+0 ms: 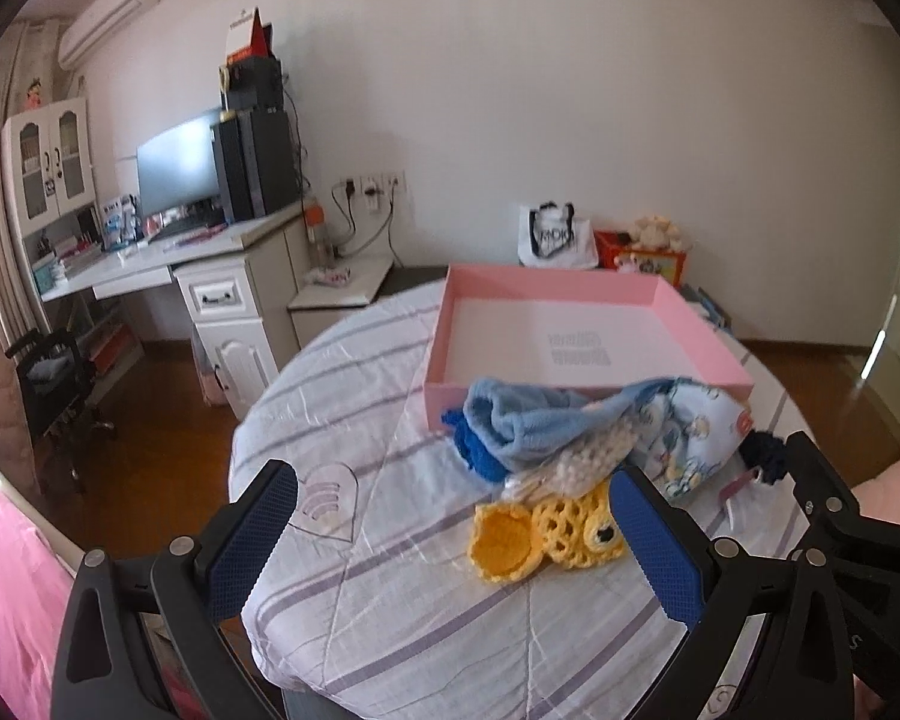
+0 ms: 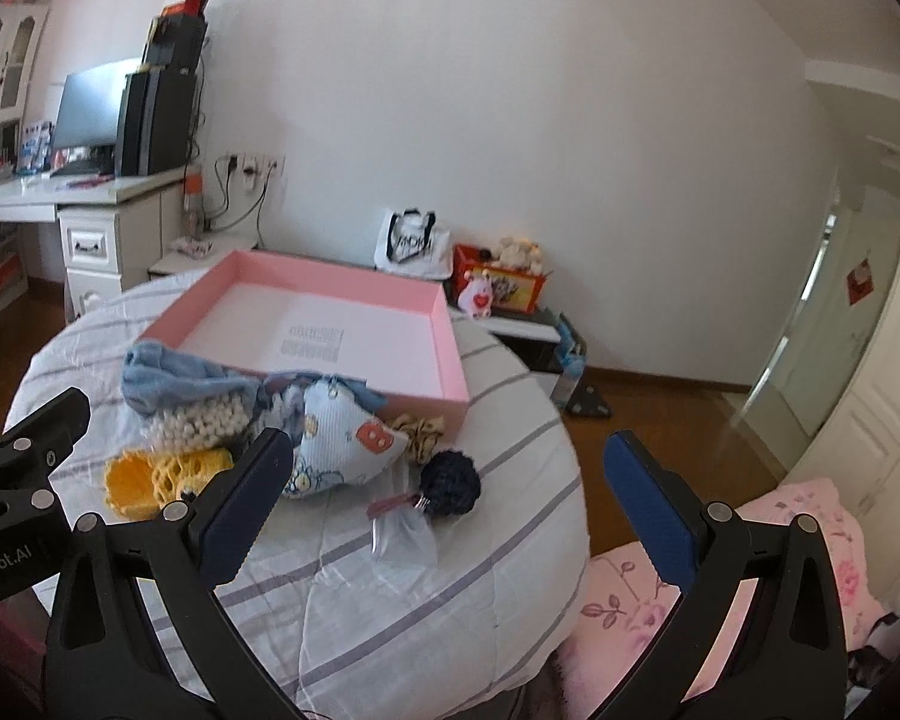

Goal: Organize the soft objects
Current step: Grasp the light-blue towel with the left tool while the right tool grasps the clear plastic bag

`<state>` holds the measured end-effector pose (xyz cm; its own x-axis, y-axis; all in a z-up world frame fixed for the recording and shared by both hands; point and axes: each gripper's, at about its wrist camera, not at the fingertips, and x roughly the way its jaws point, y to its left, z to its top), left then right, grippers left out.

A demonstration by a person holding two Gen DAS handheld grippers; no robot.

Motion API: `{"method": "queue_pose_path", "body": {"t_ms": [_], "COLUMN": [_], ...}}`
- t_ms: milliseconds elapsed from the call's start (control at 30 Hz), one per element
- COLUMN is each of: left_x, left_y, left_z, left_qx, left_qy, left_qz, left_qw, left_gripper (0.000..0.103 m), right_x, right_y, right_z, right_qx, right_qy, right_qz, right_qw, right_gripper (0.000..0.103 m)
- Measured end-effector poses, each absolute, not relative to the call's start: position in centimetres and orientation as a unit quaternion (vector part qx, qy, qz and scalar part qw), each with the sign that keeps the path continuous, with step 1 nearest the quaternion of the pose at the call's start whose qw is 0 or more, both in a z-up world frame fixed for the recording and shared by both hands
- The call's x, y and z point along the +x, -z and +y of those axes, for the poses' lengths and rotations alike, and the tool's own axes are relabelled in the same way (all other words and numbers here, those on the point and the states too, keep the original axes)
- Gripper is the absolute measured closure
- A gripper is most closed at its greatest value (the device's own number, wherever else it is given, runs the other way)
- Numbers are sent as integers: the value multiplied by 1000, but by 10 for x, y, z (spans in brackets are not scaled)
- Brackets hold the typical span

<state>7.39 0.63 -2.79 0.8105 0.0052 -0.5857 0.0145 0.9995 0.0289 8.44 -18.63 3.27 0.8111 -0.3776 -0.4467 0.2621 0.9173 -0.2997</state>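
Pink and bare inside, the box [image 2: 330,324] is sitting on the striped quilt [image 2: 390,600] with nothing sorted yet. Just in front of it the blue cloth [image 1: 522,420], yellow crochet piece [image 1: 546,531], printed pouch [image 2: 342,438] and dark pompom [image 2: 450,483] are lying heaped. Left gripper [image 1: 450,534] and right gripper [image 2: 450,498] are hovering wide open, holding nothing.
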Motion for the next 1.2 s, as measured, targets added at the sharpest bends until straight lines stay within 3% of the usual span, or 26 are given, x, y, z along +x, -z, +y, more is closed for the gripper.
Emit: {"method": "queue_pose_path", "body": {"t_ms": [433, 1067, 1200], "left_x": [107, 143, 154], "left_y": [43, 44, 43], "left_z": [10, 14, 15], "left_qx": [9, -21, -25], "left_qy": [12, 40, 47], "left_qz": [373, 366, 372], "left_qw": [928, 929, 927], "left_gripper": [0, 0, 0], "right_x": [124, 170, 175], "right_y": [14, 60, 61], "right_z": [-198, -250, -259], "right_qx": [-102, -37, -13], "right_qy": [168, 174, 157], "right_qz": [339, 419, 416], "right_qw": [920, 890, 896], "right_gripper": [0, 0, 7]}}
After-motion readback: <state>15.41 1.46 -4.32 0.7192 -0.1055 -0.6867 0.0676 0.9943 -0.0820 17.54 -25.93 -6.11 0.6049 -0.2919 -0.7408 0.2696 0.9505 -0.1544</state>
